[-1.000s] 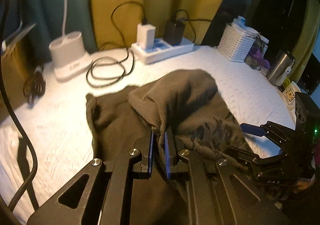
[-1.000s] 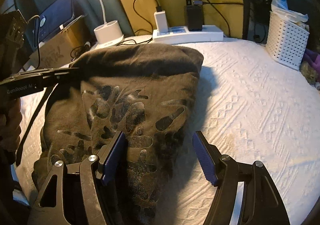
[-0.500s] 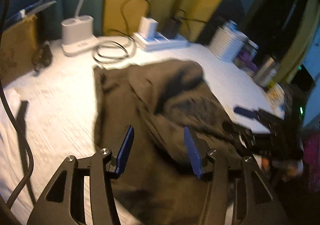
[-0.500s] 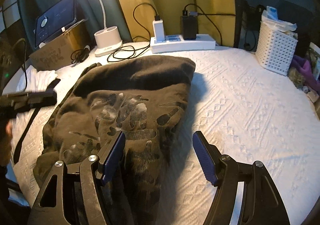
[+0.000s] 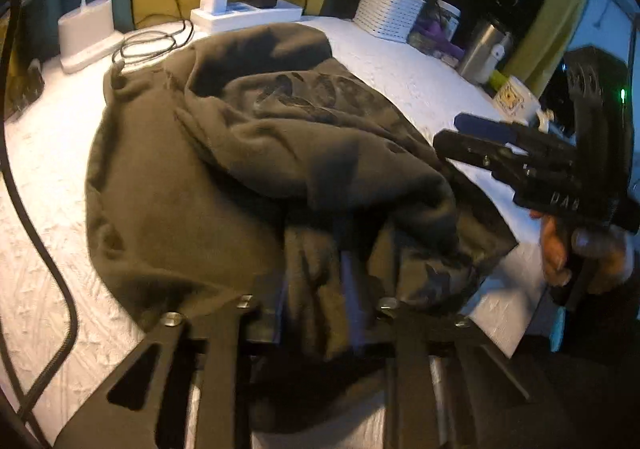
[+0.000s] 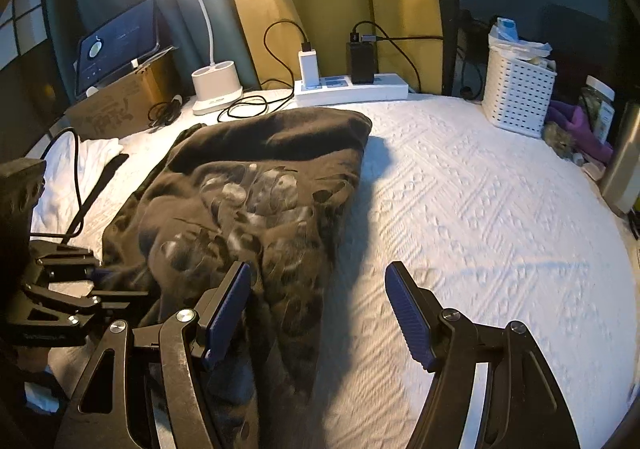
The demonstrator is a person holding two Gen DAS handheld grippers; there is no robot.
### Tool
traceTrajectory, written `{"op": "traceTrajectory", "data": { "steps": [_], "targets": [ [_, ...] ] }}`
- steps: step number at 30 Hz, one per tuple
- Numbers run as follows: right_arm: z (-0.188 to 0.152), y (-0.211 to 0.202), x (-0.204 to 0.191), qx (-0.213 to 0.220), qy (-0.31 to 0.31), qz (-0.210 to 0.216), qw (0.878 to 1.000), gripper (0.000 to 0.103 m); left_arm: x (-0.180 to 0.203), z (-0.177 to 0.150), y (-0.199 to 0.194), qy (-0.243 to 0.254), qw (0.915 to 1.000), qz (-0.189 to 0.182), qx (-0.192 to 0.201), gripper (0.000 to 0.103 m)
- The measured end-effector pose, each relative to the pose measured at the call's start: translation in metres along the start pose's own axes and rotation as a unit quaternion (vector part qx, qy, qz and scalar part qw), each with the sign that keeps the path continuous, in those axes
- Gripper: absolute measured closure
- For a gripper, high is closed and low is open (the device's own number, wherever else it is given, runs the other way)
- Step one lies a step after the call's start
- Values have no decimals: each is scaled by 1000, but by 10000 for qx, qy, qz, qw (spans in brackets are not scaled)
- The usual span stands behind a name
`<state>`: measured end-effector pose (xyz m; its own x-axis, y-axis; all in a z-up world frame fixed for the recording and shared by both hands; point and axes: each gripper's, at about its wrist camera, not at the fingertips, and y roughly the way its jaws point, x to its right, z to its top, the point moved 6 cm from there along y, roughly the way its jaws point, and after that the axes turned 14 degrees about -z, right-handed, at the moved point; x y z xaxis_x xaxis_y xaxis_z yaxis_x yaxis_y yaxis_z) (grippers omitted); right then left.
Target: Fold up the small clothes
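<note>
The left tool [image 5: 316, 313] is closing, with a bunched fold of the dark brown printed shirt [image 5: 224, 185] caught between its jaws at the garment's near edge. The right tool [image 6: 318, 313] has its jaws spread wide with nothing between them; its left finger [image 6: 226, 309] hangs over the near corner of the shirt and its right finger over the bare white quilted cover [image 6: 480, 209]. In the left wrist view a hand [image 5: 580, 253] grips the right tool's handle just off the shirt's right side.

The shirt lies crumpled and partly folded over itself on the cover, its print facing up, its far end rolled into a thick dark fold.

Beyond it along the back edge stand a white lamp base [image 6: 216, 87] with its lit head above, a coiled black cable [image 6: 244, 107], and a white power strip [image 6: 352, 89] with two chargers plugged in. A white perforated basket [image 6: 518, 93] stands at the far right, and a tablet [image 6: 116, 41] leans on a cardboard box [image 6: 120, 101] at the far left.
</note>
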<state>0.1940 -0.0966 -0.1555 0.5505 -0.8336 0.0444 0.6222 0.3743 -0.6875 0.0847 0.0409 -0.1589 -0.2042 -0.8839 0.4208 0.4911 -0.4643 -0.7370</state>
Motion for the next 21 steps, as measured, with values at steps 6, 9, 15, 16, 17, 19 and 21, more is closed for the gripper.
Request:
{"op": "traceTrajectory", "data": {
  "steps": [6, 9, 15, 16, 17, 19, 21],
  "targets": [
    [-11, -15, 1, 58, 34, -56, 10000, 31, 14, -10, -42, 126, 9987, 88, 494, 99],
    [-18, -18, -1, 48, 31, -53, 10000, 31, 14, -23, -61, 46, 9978, 151, 649, 99],
    [-38, -19, -9, -75, -40, -26, 10000, 31, 7, -54, -67, -180, 9975, 296, 614, 99],
    [-41, -18, -11, -97, -54, -23, 9999, 31, 5, -59, -66, -221, 9975, 306, 594, 99],
    [-45, -17, -12, -128, -71, -27, 9999, 31, 4, -63, -65, -251, 9975, 342, 571, 99],
    [-51, -14, -13, -187, -93, -45, 9998, 31, 2, -70, -63, -247, 9973, 437, 531, 99],
    [-58, -12, -11, -257, -85, -62, 9996, 31, 3, -73, -65, -229, 9972, 473, 534, 99]
  ]
}}
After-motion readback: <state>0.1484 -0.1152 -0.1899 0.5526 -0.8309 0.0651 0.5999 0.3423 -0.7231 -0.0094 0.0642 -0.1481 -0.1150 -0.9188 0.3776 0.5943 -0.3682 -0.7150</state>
